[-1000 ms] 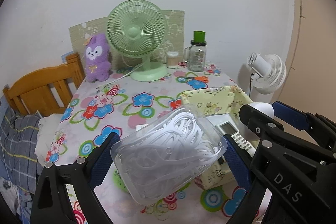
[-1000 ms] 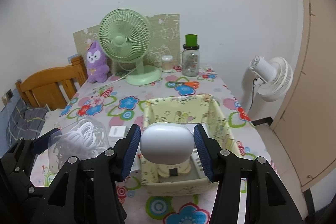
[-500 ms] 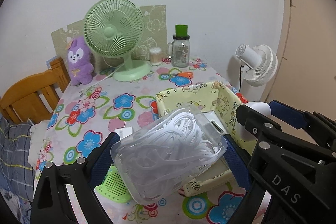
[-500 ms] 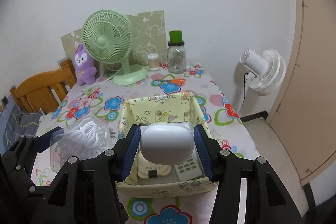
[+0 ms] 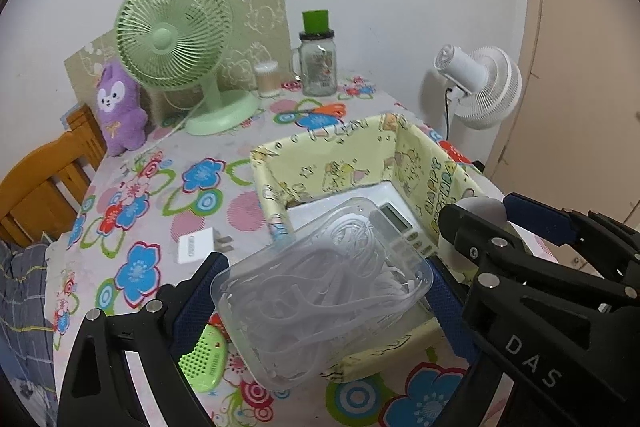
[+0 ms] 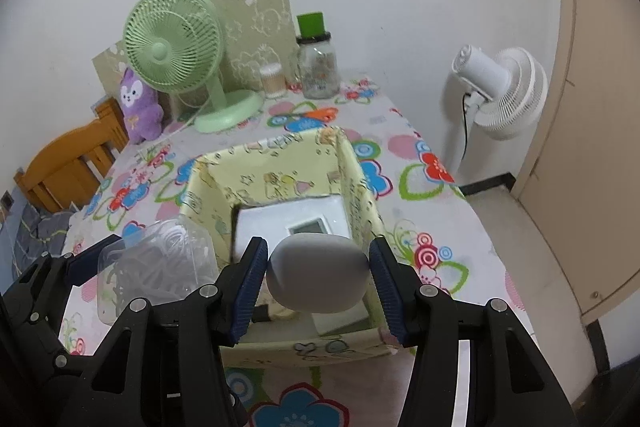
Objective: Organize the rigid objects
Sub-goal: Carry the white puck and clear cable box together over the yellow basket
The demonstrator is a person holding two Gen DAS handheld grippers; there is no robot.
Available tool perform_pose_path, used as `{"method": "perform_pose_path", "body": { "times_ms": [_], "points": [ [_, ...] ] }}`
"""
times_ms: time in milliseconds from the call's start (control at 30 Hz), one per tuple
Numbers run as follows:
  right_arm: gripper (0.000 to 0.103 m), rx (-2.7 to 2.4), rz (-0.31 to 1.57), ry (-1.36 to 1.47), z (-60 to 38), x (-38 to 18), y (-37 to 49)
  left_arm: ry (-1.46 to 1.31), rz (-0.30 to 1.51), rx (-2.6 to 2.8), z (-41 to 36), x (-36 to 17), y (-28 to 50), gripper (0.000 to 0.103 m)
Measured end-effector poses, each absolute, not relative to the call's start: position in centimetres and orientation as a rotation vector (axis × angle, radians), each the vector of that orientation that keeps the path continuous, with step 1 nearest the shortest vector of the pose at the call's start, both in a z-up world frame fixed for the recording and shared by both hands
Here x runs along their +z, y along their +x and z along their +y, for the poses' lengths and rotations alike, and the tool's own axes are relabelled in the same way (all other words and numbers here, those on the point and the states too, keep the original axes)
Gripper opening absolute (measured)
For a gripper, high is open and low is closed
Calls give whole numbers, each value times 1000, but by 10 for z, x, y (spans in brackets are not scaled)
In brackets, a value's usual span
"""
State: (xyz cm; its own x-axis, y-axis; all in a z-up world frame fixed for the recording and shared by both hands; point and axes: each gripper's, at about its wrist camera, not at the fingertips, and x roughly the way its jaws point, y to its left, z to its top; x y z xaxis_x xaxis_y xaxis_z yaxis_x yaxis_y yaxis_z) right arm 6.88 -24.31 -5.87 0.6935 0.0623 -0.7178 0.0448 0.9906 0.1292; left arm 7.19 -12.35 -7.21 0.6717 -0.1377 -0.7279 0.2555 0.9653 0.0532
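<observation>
A: Start at the fingers. What has each one got?

B: The left gripper (image 5: 320,291) is clamped on a clear plastic box of white cable (image 5: 324,287), blue pads pressing its two short ends, and the box hangs tilted over the near left corner of the yellow storage box (image 5: 436,179). The right gripper (image 6: 316,279) is clamped on a rounded white case (image 6: 318,273), held above the storage box's near edge.

A: And inside the storage box?

B: A white device with a small screen and keys (image 6: 308,223) lies on the bottom, taking up most of it.

A: So what could go wrong?

B: I'd say three things. The clear box is thin and flexes, so a hard squeeze may pop its lid or let it slip out. Both grippers crowd the same opening, side by side, and could knock each other. And the storage box walls look soft, so a catch on the rim could drag it toward the table's right edge (image 6: 440,163).

A: Anything left outside?

B: A white plug adapter (image 5: 196,247) and a green perforated gadget (image 5: 204,359), on the tablecloth left of the storage box.
</observation>
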Motion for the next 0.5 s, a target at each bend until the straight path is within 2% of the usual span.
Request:
{"method": "perform_pose_path", "body": {
  "times_ms": [267,400,500],
  "points": [
    [57,7,815,168,-252,-64,67,168,813,-242,-133,-77,75,97],
    [65,9,815,166,-254,-62,66,162,814,-253,-136,-76,76,97],
    [67,1,795,150,-255,-58,64,158,818,-264,-139,-76,76,97]
  ]
}}
